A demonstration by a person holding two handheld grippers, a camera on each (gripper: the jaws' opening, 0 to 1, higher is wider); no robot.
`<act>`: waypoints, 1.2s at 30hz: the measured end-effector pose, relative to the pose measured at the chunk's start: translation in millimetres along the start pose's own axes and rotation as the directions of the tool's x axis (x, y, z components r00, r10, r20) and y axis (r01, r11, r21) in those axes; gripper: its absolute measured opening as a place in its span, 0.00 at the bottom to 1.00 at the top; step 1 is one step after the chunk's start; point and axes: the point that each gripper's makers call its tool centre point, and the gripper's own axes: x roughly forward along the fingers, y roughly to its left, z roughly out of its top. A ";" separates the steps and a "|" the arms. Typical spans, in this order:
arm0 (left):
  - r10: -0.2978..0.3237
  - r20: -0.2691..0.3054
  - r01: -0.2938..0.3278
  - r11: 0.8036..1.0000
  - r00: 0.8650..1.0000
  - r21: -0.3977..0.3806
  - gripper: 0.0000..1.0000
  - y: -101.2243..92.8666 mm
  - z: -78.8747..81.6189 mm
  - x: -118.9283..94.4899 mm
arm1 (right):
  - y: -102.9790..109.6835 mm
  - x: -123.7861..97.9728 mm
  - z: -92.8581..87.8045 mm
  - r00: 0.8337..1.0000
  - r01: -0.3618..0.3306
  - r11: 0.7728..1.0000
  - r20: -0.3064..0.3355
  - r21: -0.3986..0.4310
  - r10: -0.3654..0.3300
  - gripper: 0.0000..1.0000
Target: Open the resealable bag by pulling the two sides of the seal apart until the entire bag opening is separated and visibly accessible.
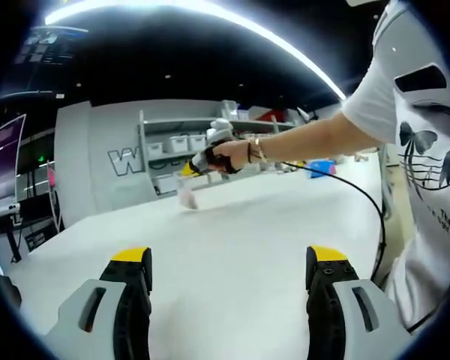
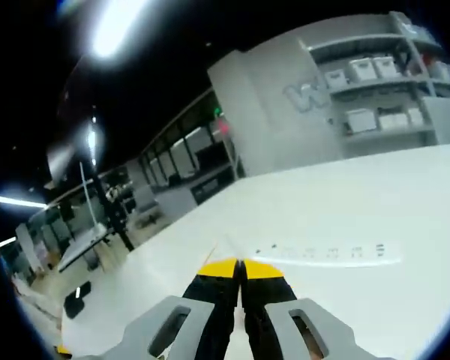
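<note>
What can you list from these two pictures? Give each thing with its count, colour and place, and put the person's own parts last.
Table: one, white, under both grippers.
Bag: one, clear, flat on the table; its near corner sits in the shut right jaws.
Shelves: one grey unit with white boxes, at the far wall.
Cable: one, black, trailing from the right gripper across the table.
Left gripper: one, grey with yellow tips, open above the table.
Right gripper: one, same colours.
Hand: one, holding the right gripper.

White table (image 1: 240, 247); grey grippers with black, yellow-tipped jaws; white shirt (image 1: 427, 112) printed with black butterflies; clear bag (image 2: 322, 253).
</note>
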 end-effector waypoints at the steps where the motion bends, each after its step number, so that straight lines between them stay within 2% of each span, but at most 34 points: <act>1: 0.000 0.000 0.000 1.000 1.000 -0.001 0.84 0.0 0.1 0.1 | -1.4 0.0 1.3 1.000 0.003 1.000 0.001 0.001 -0.003 0.00; 8: -0.001 0.008 0.001 1.000 1.000 -0.011 0.84 1.1 1.2 -0.1 | -8.9 3.7 9.3 1.000 0.028 0.999 -0.001 -0.022 -0.028 0.00; 12: 0.000 0.007 0.000 1.000 1.000 -0.006 0.84 1.0 0.6 -0.1 | -17.5 7.0 7.3 0.997 0.080 0.989 -0.012 -0.121 -0.082 0.00; 17: 0.001 0.009 -0.001 1.000 1.000 -0.008 0.84 1.3 0.8 -0.4 | -13.3 17.1 -6.7 0.996 0.078 0.987 -0.033 -0.139 -0.084 0.00; 22: 0.001 0.008 -0.001 1.000 1.000 -0.005 0.84 1.6 0.2 -0.7 | 9.4 26.6 -23.7 0.997 0.044 0.988 -0.056 -0.151 -0.053 0.00; 26: -0.002 0.009 0.003 1.000 1.000 -0.004 0.83 1.7 -0.3 -1.3 | 14.0 34.1 -32.9 0.996 0.032 0.984 -0.077 -0.173 -0.046 0.00; 32: -0.002 0.010 0.002 1.000 1.000 0.001 0.83 2.2 -0.2 -1.9 | 26.7 45.3 -67.3 0.989 -0.007 0.985 -0.145 -0.174 -0.019 0.00; 36: -0.003 0.014 0.003 1.000 1.000 -0.003 0.83 2.7 0.5 -2.4 | 36.3 50.0 -82.1 0.985 -0.034 0.980 -0.172 -0.195 0.000 0.00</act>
